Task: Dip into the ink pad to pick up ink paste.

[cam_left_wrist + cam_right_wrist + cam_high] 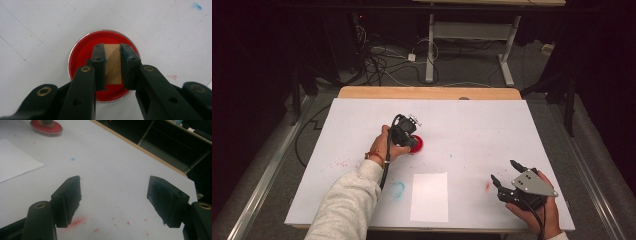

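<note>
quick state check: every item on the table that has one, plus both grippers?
left gripper: shut on the wooden block, pointing down over the dish
wooden block: gripped upright, over the red ink
red ink dish: uncovered, flat on the table
white paper sheet: flat, unmarked
right gripper: open, holding nothing, above the table

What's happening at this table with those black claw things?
A person works with a gripper in each hand. The left gripper is shut on a small wooden block, holding it down in a round dish of red ink. The right gripper waits open near the table's edge. A white sheet of paper lies between them.
</note>
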Available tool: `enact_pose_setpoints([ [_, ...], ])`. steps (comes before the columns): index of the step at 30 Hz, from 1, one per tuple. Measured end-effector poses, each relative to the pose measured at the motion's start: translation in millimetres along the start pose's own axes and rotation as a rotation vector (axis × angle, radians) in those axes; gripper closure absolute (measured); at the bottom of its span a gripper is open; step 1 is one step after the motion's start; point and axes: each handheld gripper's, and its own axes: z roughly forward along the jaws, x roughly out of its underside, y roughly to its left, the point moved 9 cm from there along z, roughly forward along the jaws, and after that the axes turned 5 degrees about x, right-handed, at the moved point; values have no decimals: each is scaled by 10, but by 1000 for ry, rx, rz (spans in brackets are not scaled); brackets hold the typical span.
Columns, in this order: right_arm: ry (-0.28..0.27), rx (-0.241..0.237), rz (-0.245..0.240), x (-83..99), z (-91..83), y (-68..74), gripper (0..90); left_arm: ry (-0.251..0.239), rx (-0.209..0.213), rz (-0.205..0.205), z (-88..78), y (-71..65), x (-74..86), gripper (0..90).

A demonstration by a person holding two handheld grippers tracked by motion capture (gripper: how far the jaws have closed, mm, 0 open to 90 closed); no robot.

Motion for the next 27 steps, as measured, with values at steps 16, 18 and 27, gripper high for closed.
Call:
enact_pose_setpoints([
  [16,2,20,0,14,-40,-31,277,-54,16,-4,15,11,44,740],
  [18,3,18,1,14,-40,-29,277,-63,15,-5,18,11,49,740],
  [27,-3,38,-8,0,-48,-51,274,-47,-16,13,-19,10,45,739],
])
